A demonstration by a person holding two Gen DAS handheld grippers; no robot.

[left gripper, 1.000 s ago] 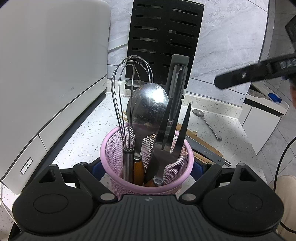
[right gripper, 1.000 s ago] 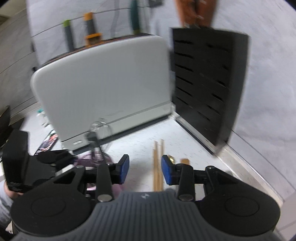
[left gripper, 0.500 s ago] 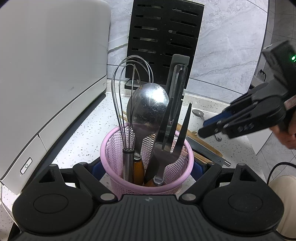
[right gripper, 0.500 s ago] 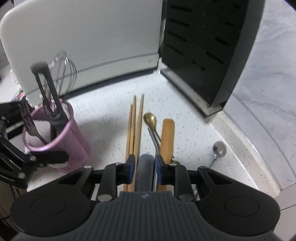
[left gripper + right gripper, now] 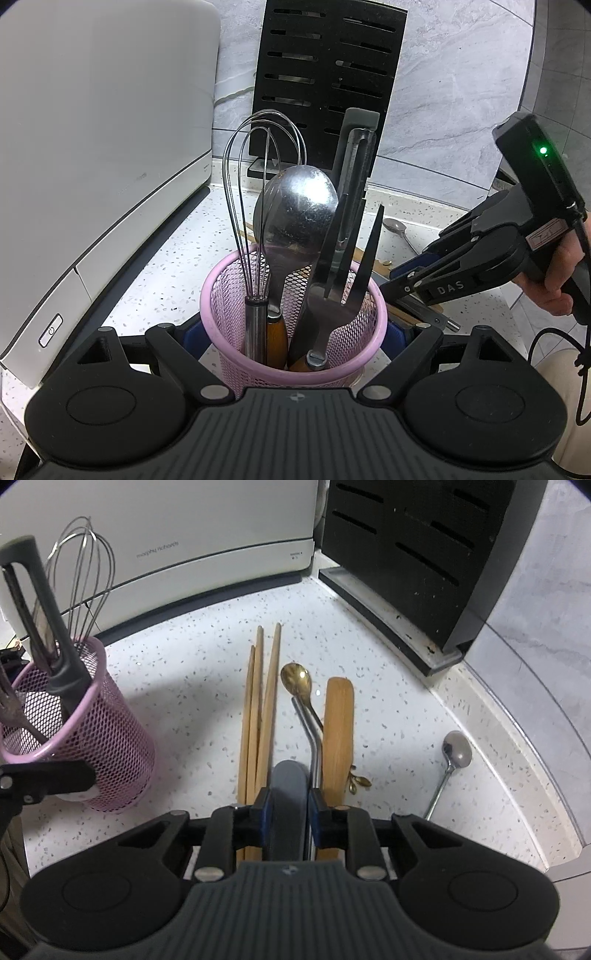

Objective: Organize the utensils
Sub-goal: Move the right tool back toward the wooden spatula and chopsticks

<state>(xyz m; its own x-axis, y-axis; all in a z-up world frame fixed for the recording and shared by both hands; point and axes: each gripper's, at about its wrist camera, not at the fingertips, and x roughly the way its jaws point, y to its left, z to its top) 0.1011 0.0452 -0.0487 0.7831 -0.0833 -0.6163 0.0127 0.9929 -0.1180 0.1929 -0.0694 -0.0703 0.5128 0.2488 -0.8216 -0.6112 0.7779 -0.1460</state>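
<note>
Jaws of my right gripper (image 5: 289, 806), just narrowed, pinch a rounded grey utensil handle (image 5: 289, 786) right of the pink mesh holder (image 5: 295, 332), which my left gripper (image 5: 295, 338) clamps; wooden chopsticks (image 5: 258, 716) lie between.

Pink mesh holder (image 5: 293, 325) (speckled white counter (image 5: 192, 686)), golden spoon (image 5: 296, 677).

The grey handle (image 5: 289, 805) vanishes under the right tool (image 5: 289, 808), its working end unseen (utensil type unclear). The pink holder (image 5: 295, 354) hides the left tool's fingertips, and the chopsticks (image 5: 256, 709) run beneath the right tool's body.
</note>
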